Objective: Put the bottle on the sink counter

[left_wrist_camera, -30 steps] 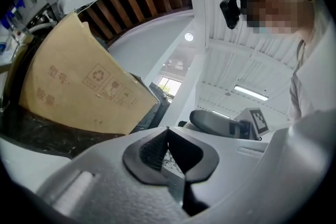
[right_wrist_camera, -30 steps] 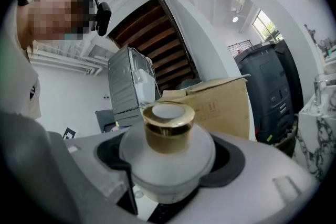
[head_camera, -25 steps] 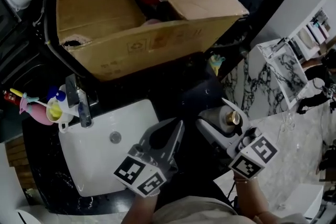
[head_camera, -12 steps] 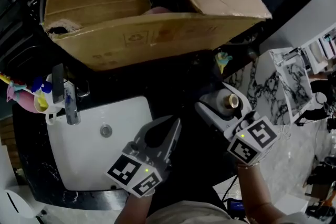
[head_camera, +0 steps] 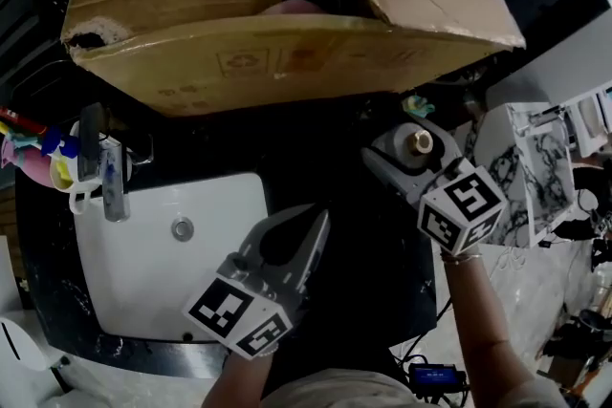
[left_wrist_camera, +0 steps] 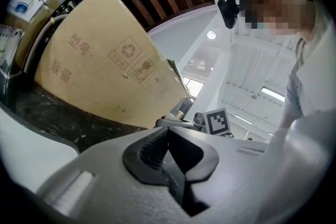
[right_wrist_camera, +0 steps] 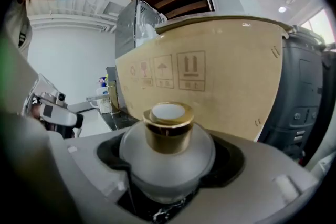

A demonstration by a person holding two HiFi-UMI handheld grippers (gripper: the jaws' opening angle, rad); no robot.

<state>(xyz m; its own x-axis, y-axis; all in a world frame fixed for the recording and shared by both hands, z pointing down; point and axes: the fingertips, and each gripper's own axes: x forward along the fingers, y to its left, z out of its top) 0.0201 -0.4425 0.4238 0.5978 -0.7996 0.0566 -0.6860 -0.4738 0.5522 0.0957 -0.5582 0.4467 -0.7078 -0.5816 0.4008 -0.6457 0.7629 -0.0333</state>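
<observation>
My right gripper (head_camera: 405, 156) has its jaws pinched on the bottle (right_wrist_camera: 167, 157). The bottle is squat and round, of frosted glass, with a short gold collar and a pale flat top, and it stands upright. It hangs over the dark marbled worktop (head_camera: 330, 162), right of the white sink basin (head_camera: 143, 277) and just in front of the cardboard box (head_camera: 287, 62), near the worktop's right edge. I cannot tell whether it touches the worktop.

The box's side carries printed marks: a recycling sign, an umbrella, a glass and paired up arrows. It also has Chinese characters too small for me to read.

My left gripper (head_camera: 316, 226) has its jaws pressed together, by the basin's front right corner.
</observation>
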